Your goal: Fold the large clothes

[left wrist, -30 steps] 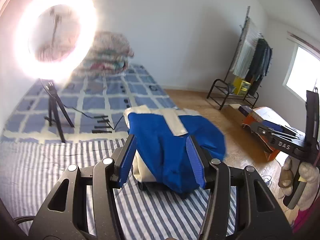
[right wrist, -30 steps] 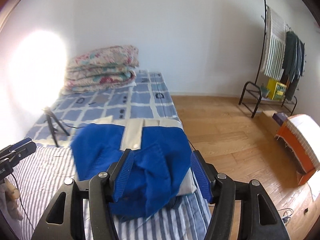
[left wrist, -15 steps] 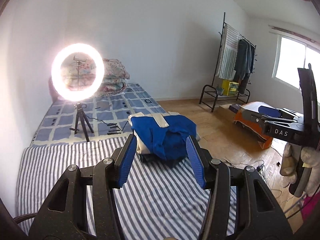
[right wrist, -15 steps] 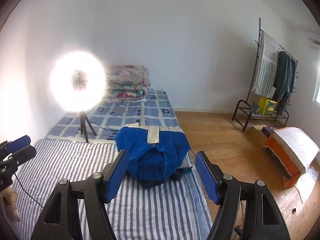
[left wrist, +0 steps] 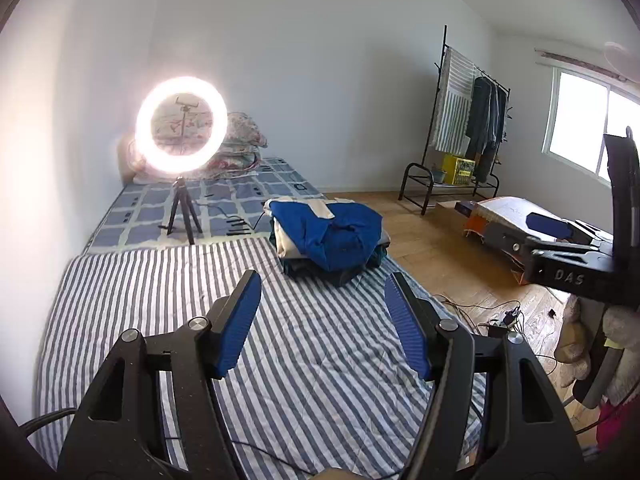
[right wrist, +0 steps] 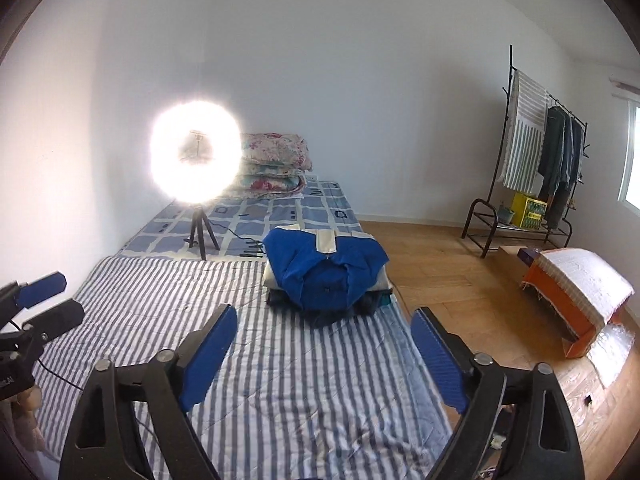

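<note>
The ring light [right wrist: 196, 152] glares so hard in the right wrist view that its hoop blurs into a white blot, and it hides part of the folded floral quilts [right wrist: 276, 166] behind it. The blue garment [left wrist: 330, 236] covers most of the stack of folded clothes [left wrist: 288, 254] under it, so only their edges show and their kinds cannot be told. In the left wrist view the right gripper [left wrist: 568, 236] is cut off by the picture's right edge, and the gloved hand [left wrist: 618, 344] below it shows only in part. The clothes rack [right wrist: 548, 168] carries dark garments too small to tell apart. The yellow box [left wrist: 459, 169] bears print too small to read.
</note>
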Available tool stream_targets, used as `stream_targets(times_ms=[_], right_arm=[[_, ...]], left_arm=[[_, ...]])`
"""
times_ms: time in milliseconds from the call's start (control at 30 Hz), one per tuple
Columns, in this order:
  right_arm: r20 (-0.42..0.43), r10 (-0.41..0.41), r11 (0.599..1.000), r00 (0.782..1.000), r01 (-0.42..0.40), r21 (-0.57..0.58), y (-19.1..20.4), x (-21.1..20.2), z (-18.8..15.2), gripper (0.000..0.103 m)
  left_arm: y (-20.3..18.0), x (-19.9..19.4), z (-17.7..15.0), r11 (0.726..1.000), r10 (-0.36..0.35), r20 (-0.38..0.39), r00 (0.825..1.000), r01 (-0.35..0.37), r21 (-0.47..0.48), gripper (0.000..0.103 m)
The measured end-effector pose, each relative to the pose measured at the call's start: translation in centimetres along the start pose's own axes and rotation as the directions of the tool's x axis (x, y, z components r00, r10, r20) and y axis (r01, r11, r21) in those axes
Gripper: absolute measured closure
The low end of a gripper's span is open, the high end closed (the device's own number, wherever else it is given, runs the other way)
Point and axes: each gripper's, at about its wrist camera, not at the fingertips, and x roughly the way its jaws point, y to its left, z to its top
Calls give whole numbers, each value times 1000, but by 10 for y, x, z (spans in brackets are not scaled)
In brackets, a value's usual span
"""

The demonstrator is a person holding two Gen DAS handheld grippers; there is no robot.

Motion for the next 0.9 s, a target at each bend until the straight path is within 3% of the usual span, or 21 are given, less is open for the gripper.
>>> stream_targets(times_ms=[100, 233, 400, 667, 900], right_arm=[[17, -1, 999, 1000, 1, 32, -2, -4, -9, 1], [36, -31, 999, 999, 30, 36, 1, -7, -22, 0], [30, -19, 999, 999, 18, 38, 2, -4, -31, 0], [27, -30, 999, 999, 29, 32, 3, 3, -45, 0], [16, -39, 999, 999, 39, 20, 10, 11, -57, 0]], left_arm=[[1, -5, -15, 1000, 4, -5, 1000, -4, -15, 24], [-6, -3, -26, 1000, -6, -26, 1000, 7, 13, 22], [-12, -3, -31, 999, 10, -1, 1000, -10, 44, 2], [-11, 7, -39, 997, 53, -31, 998, -52, 54, 0], [-9, 18, -51, 986, 143, -60, 988, -137, 94, 0]])
